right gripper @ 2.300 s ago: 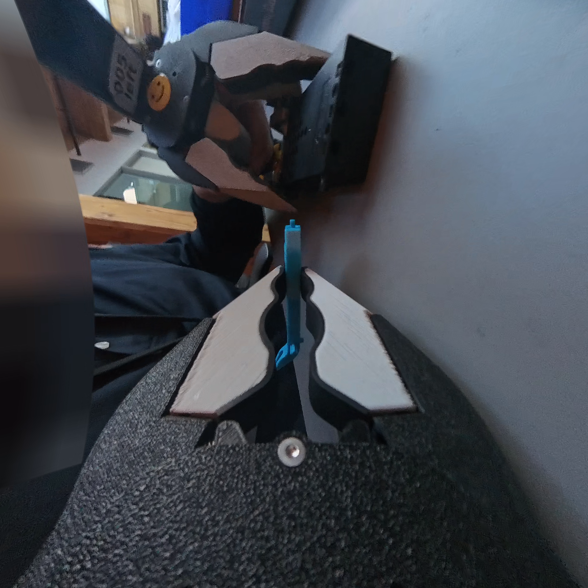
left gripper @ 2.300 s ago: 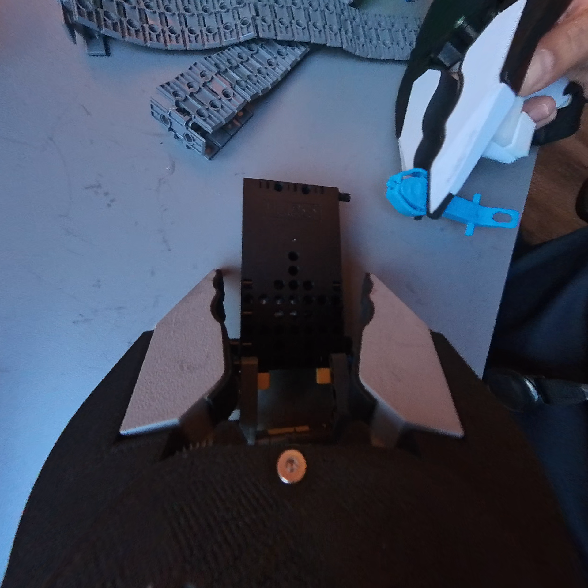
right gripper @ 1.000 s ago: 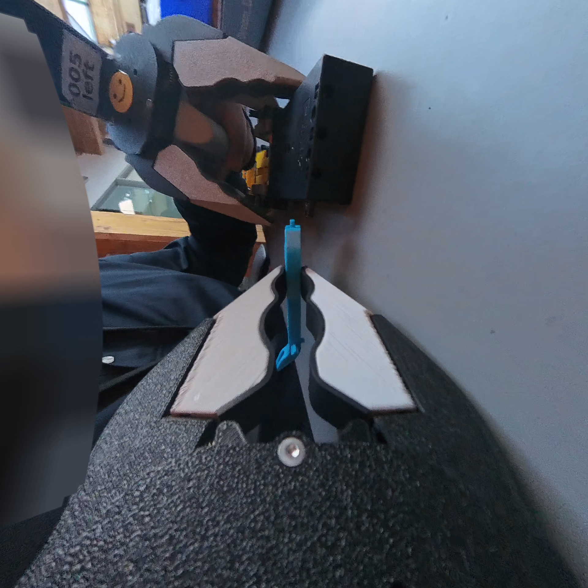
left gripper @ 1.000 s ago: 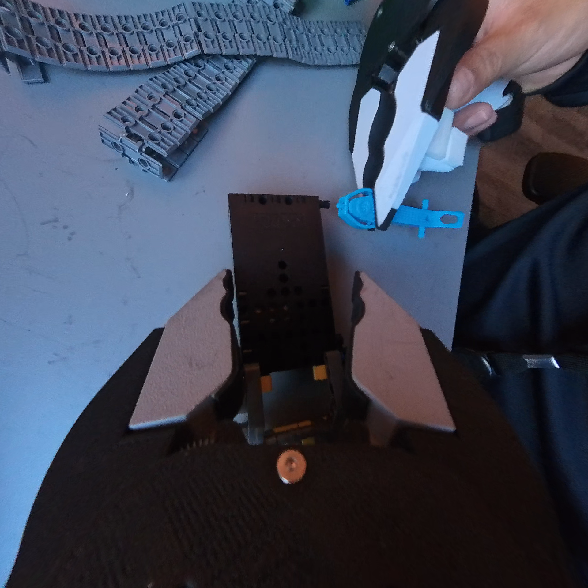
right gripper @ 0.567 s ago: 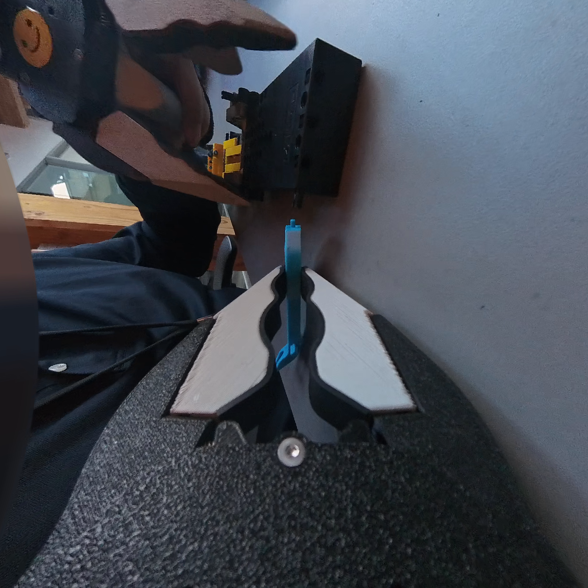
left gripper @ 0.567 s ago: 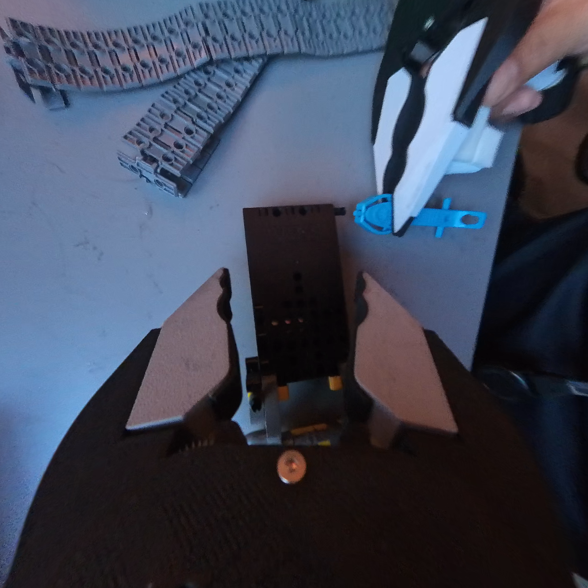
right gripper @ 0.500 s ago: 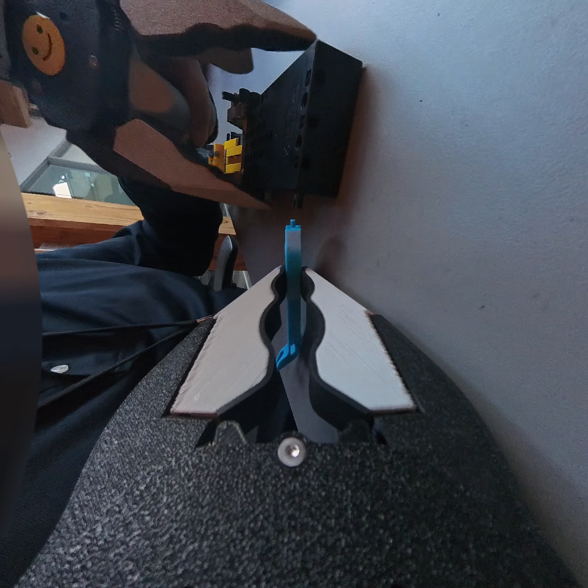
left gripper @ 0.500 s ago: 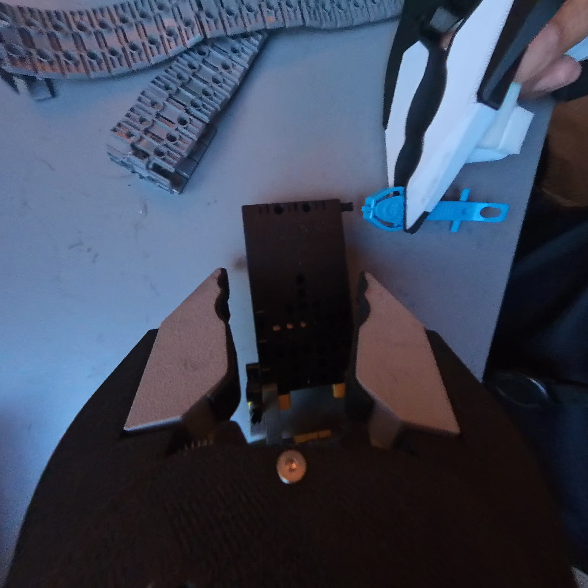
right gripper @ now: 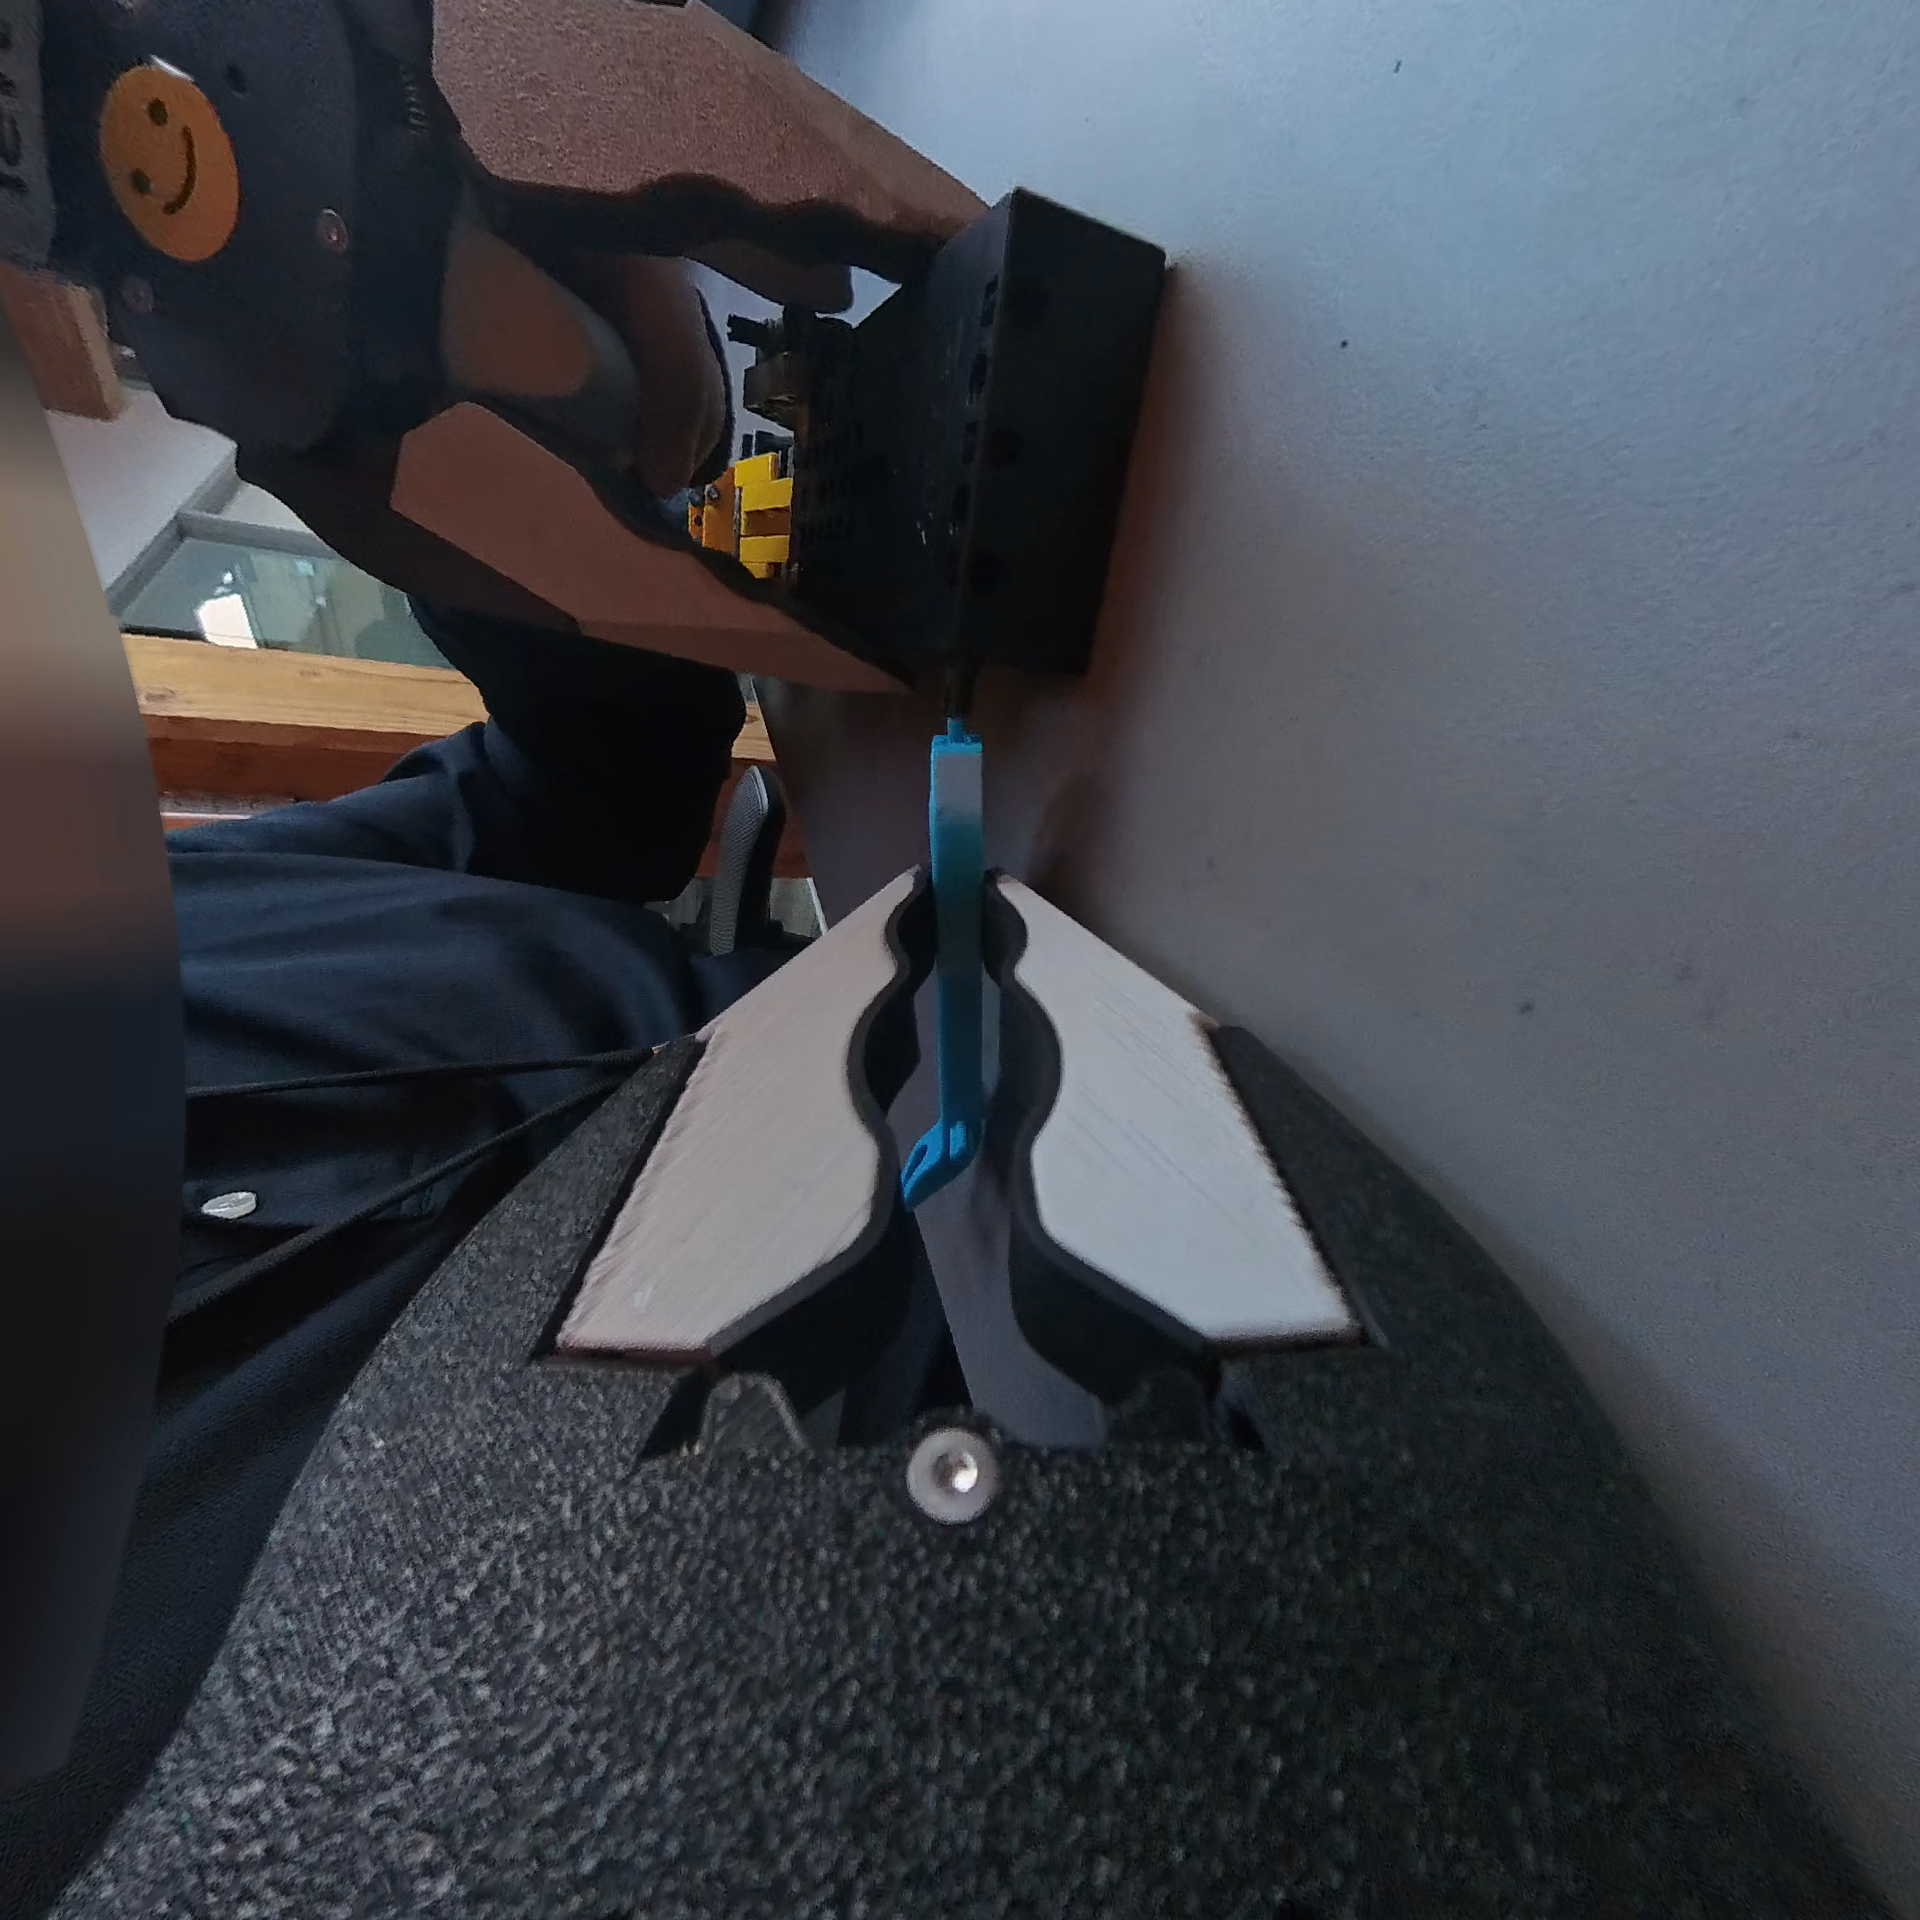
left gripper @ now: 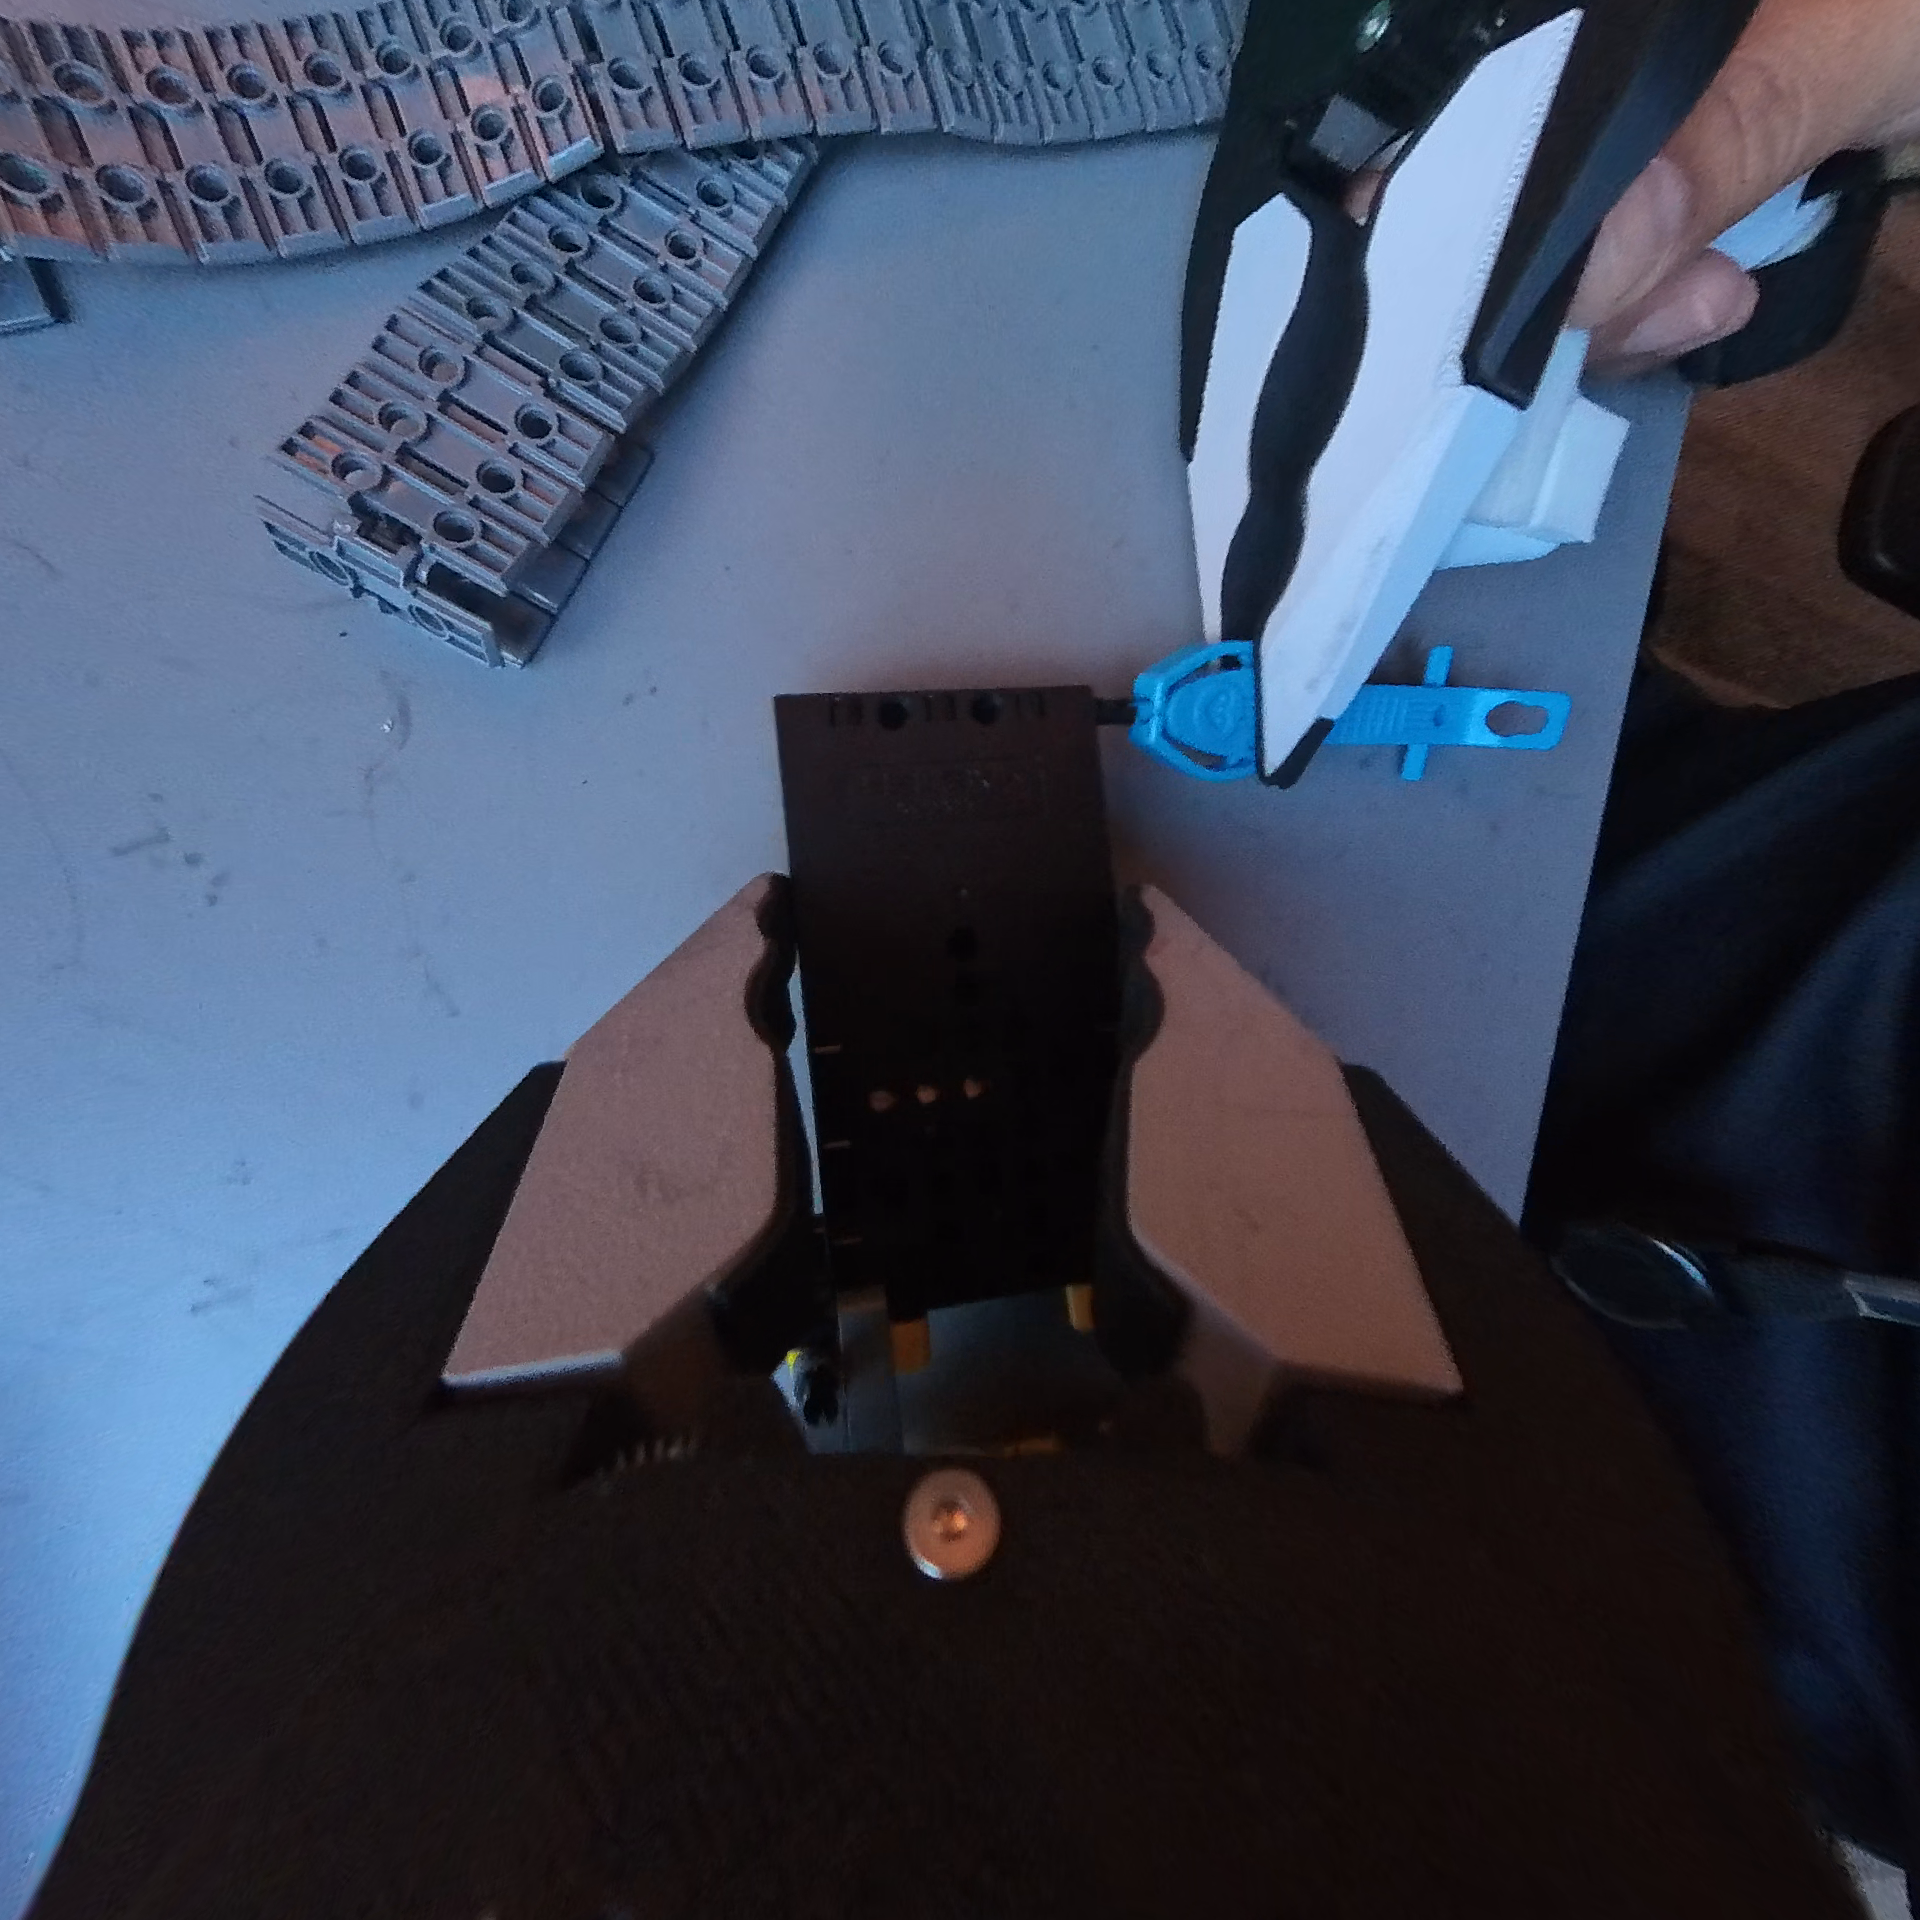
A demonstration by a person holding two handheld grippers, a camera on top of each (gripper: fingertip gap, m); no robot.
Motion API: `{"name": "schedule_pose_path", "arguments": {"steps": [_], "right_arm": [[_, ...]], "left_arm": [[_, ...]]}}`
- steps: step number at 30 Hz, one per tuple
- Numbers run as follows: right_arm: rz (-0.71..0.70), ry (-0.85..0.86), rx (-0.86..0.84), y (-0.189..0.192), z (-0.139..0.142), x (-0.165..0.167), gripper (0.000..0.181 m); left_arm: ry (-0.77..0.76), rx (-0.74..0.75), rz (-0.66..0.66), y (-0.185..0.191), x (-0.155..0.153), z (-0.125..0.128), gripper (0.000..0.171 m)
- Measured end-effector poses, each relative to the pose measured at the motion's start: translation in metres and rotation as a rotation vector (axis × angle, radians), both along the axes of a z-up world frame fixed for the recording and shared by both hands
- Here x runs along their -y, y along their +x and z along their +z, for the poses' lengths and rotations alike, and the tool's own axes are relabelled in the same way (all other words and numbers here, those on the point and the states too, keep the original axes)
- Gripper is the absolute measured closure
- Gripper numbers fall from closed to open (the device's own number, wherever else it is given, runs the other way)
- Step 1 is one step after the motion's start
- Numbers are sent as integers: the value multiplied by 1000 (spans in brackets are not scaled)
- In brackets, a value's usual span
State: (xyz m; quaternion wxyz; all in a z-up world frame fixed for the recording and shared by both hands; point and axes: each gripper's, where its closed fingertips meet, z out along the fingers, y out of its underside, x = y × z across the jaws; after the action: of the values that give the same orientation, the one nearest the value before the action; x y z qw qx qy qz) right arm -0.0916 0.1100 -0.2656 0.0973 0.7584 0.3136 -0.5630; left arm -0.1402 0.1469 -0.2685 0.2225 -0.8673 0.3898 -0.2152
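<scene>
Grey table [left gripper: 935, 416] carries grey linked track pieces [left gripper: 488, 395].

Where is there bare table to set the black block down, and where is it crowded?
Bare grey table lies left of the black block held by the left gripper, below the short grey link stack. Crowded: the far edge under the long grey link chain, and the strip right of the block, where the right gripper pinches the blue clip near the table edge.

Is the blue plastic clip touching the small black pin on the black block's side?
Touching. In the left wrist view the blue plastic clip meets the small black pin on the black block, no gap; the right wrist view agrees.
</scene>
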Motion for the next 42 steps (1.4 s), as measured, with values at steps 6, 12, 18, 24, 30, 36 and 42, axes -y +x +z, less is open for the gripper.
{"name": "schedule_pose_path", "arguments": {"steps": [6, 12, 18, 24, 30, 36, 42], "right_arm": [[1, -15, -4, -1, 1, 0, 178], [16, -87, -51, -1, 7, 2, 177], [4, -94, -45, -5, 7, -4, 178], [70, -64, -8, -4, 2, 2, 178], [140, -66, -8, -5, 2, 1, 179], [205, -70, 3, -4, 2, 2, 178], [227, -6, 37, -5, -2, 3, 178]], "left_arm": [[-18, 37, -1, 2, 0, 0, 110], [-18, 34, -34, 4, 3, 0, 110], [-13, 43, -6, 1, 0, 0, 111], [-16, 60, -30, 3, 3, 1, 111], [-19, 105, -27, 1, 3, 2, 111], [19, 126, -47, 1, 2, 2, 111], [-13, 92, -49, 2, 2, 1, 110]]}}
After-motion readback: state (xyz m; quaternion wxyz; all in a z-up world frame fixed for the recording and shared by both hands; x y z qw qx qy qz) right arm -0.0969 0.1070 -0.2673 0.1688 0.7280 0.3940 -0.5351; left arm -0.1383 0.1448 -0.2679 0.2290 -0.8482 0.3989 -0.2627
